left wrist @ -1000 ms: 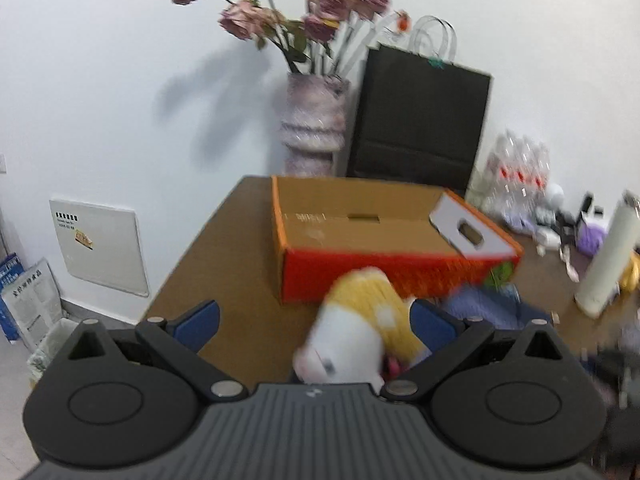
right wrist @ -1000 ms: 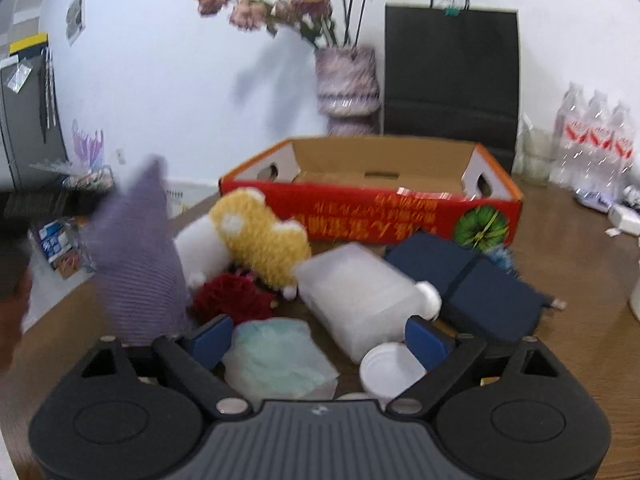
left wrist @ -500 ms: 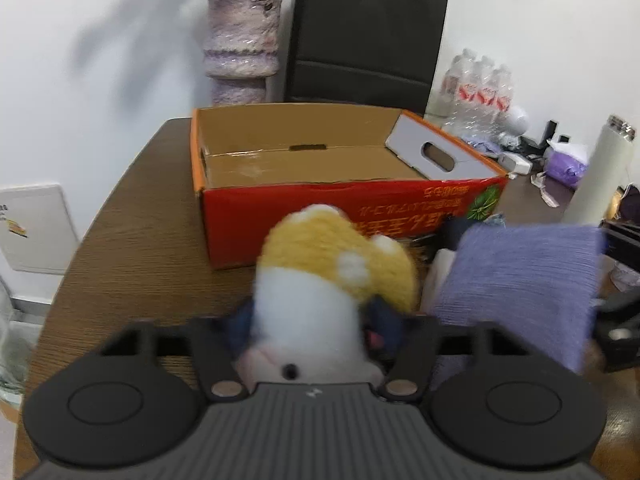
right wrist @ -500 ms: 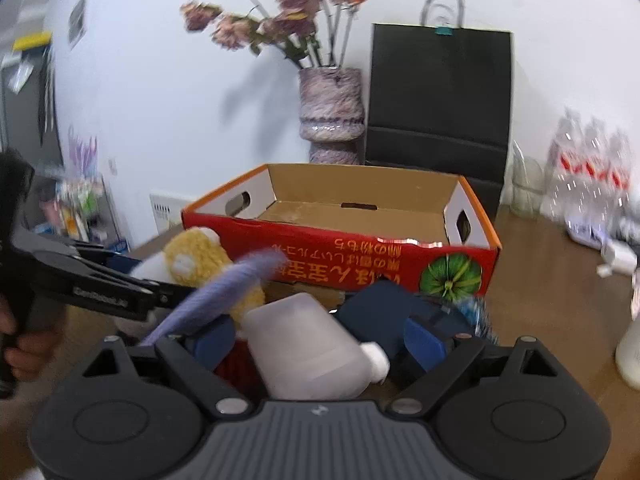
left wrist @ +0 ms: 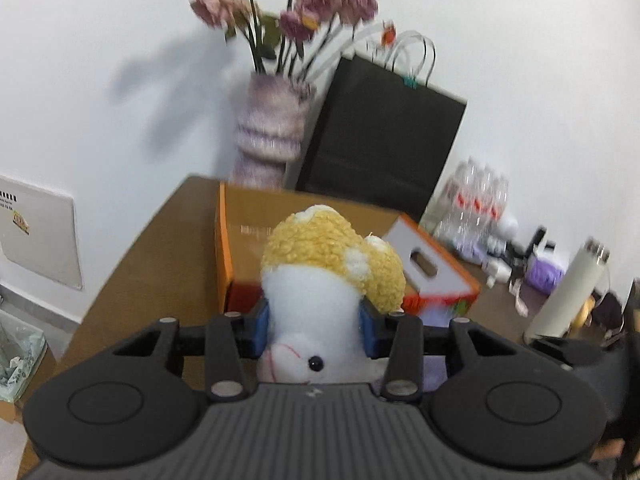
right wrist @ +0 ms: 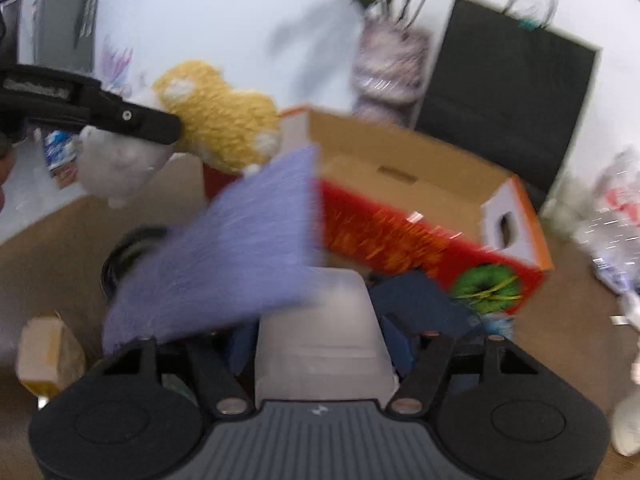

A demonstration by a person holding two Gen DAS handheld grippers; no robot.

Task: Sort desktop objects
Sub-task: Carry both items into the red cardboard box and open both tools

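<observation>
My left gripper [left wrist: 314, 330] is shut on a yellow-and-white plush toy [left wrist: 320, 276] and holds it up in front of the open red-and-orange cardboard box [left wrist: 236, 236]. The toy and the left gripper's finger [right wrist: 132, 118] also show in the right wrist view [right wrist: 216, 120], above the table at upper left. My right gripper [right wrist: 320, 344] is shut on a translucent white plastic bottle [right wrist: 320, 332]. A purple cloth [right wrist: 240, 256] hangs across its left side. A dark blue case [right wrist: 420, 300] lies behind the bottle, in front of the box [right wrist: 400, 216].
A vase of dried flowers [left wrist: 272, 136] and a black paper bag [left wrist: 380, 140] stand behind the box. Water bottles [left wrist: 476, 200], a white flask [left wrist: 568, 288] and small items sit at right. A small cardboard box [right wrist: 44, 352] and a black cable [right wrist: 128, 252] lie at left.
My left gripper lifted the plush toy off the table toward the box. My right gripper closed on the white bottle and lifted it, the purple cloth swinging across it.
</observation>
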